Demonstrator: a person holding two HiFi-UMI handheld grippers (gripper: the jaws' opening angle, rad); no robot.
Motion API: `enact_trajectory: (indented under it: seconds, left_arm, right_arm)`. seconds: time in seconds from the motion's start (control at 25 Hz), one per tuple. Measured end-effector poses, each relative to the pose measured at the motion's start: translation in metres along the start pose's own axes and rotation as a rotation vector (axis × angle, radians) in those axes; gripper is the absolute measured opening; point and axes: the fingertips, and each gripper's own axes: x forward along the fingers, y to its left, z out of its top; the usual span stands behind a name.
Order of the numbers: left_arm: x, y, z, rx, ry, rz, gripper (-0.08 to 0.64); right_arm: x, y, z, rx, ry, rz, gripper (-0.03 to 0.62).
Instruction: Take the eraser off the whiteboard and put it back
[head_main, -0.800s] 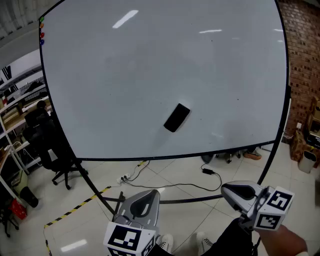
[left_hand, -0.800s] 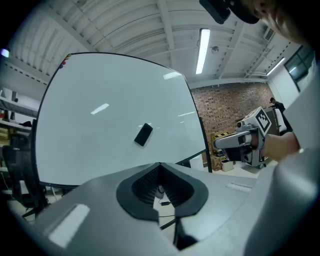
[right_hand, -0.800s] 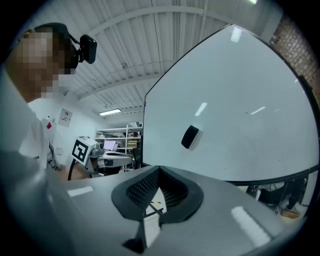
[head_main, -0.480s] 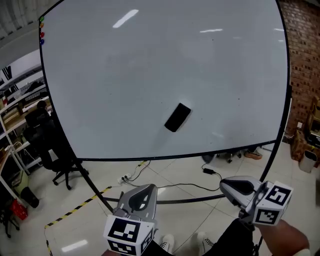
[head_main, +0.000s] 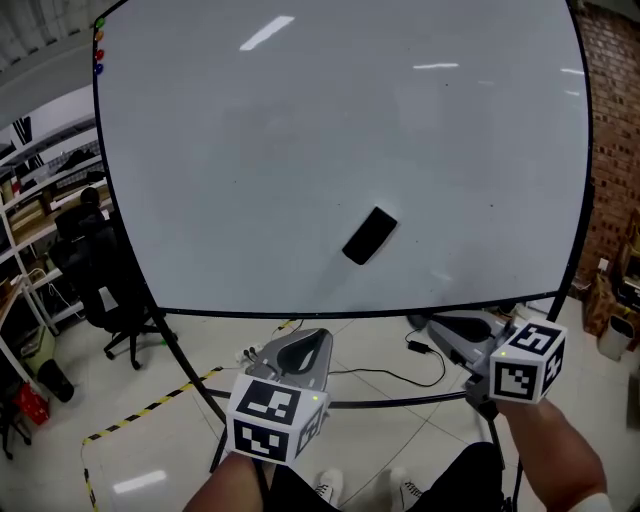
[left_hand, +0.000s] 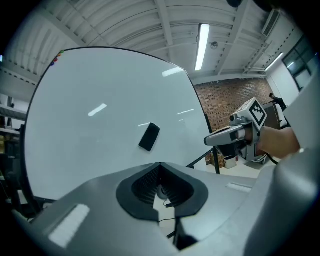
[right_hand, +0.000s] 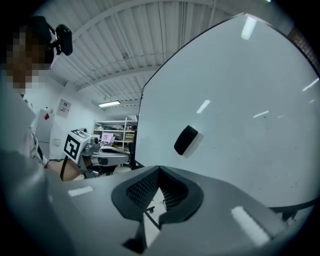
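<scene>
1. Shows eraser (head_main: 369, 236) stuck aslant low on whiteboard (head_main: 300, 150), just right of centre.
2. Finds left gripper (head_main: 312, 340) held level below the board's bottom edge, jaws pressed together, pinching nothing.
3. Finds right gripper (head_main: 435, 326) level too, off to the right, jaws pressed together and empty.
4. Places both grippers well apart from eraser, over tiled floor (head_main: 370, 420) strung with a cable (head_main: 400, 375).
</scene>
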Motion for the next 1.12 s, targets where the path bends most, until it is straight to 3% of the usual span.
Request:
enact_trajectory:
  seconds: [0.36,0.72,0.88,0.96,1.12]
  left_arm:
    - [0.021,0.01,-0.014,-0.01,0.033,0.0,0.017]
    - [0.026,0.009,-0.014,0.018,0.022,-0.003,0.017]
    - [0.025,0.012,-0.017,0.002,0.023,0.002,0.017]
    - [0.024,0.014,-0.018,-0.021,0.02,0.006,0.017]
    - [0.023,0.014,-0.024,-0.029,0.03,0.006,0.017]
  right_arm:
    - [0.029,-0.019,-0.021,-0.022,0.077,-0.033,0.002]
    - [0.037,-0.019,-0.015,-0.081,0.076,-0.052,0.002]
    - [0.041,-0.02,-0.012,-0.22,0.092,-0.091,0.019]
    - [0.043,-0.023,-0.009,-0.351,0.102,-0.133,0.08]
    - [0.045,-0.025,0.003,-0.609,0.11,-0.198,0.08]
